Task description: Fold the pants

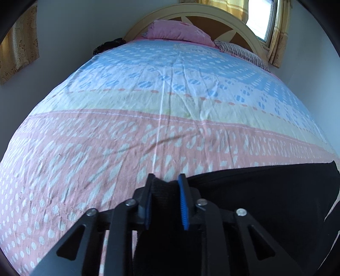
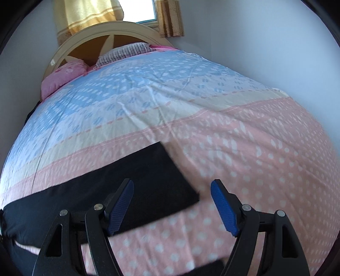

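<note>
The black pants lie flat across the near part of the bed. My left gripper is shut on a bunched edge of the pants, which fills the gap between its blue pads. In the right wrist view the pants stretch from the left edge to a squared end near the middle. My right gripper is open and empty, just above that end, its left finger over the cloth and its right finger over the bedsheet.
The bedsheet is pink with white dots near me, then yellow and blue farther off. Pink and striped pillows lie at the round headboard. Walls flank the bed; a curtained window is behind.
</note>
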Demonstrator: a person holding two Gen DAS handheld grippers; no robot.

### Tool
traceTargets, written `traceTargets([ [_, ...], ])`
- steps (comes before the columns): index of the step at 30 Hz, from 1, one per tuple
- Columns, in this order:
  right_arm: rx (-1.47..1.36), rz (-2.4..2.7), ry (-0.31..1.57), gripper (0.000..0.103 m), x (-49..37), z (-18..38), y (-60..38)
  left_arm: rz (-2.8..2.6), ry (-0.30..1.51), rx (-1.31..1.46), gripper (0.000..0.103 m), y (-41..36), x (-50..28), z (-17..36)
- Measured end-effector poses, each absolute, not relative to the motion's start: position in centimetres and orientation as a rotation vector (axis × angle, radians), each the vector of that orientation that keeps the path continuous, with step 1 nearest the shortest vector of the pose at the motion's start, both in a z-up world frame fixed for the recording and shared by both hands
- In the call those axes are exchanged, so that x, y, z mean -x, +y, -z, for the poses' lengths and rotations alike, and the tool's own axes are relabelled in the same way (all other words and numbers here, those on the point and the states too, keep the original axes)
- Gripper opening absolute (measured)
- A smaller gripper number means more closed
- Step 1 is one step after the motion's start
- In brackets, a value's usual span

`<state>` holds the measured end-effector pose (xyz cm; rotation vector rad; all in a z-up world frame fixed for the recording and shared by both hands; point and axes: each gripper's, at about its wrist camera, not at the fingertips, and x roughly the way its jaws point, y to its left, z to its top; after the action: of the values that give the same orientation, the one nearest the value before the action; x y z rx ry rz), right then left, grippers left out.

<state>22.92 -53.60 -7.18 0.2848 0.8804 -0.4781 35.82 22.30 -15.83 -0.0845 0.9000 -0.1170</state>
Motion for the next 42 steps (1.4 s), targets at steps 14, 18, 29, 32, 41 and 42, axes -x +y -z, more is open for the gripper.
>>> traceTargets([
  [14, -0.438, 0.385, 0.979, 0.076, -31.3, 11.2, -58.5, 0.068, 0.922, 0.042, 0.046, 21.5, -36.3, 16.2],
  [18, -0.431, 0.326, 1.01, 0.047, -32.4, 12.1, -57.5, 0.075, 0.923, 0.025, 0.045, 21.3, -36.4, 16.2],
  [29, -0.344, 0.275, 0.878, 0.005, -28.0, 7.3, -55.3, 0.133, 0.847, 0.036, 0.014, 21.1, -35.2, 13.5],
  [32, -0.317, 0.267, 0.844, 0.005, -25.6, 5.6, -54.6, 0.151, 0.803, 0.046, 0.014, 21.7, -34.3, 12.0],
  [41, -0.347, 0.246, 0.751, 0.005, -17.7, 2.9, -54.2, 0.231, 0.688, 0.102, 0.014, 23.0, -30.7, 9.4],
  [42, -0.354, 0.244, 0.742, 0.005, -16.7, 2.7, -54.2, 0.235, 0.681, 0.106, 0.014, 23.0, -30.3, 9.3],
])
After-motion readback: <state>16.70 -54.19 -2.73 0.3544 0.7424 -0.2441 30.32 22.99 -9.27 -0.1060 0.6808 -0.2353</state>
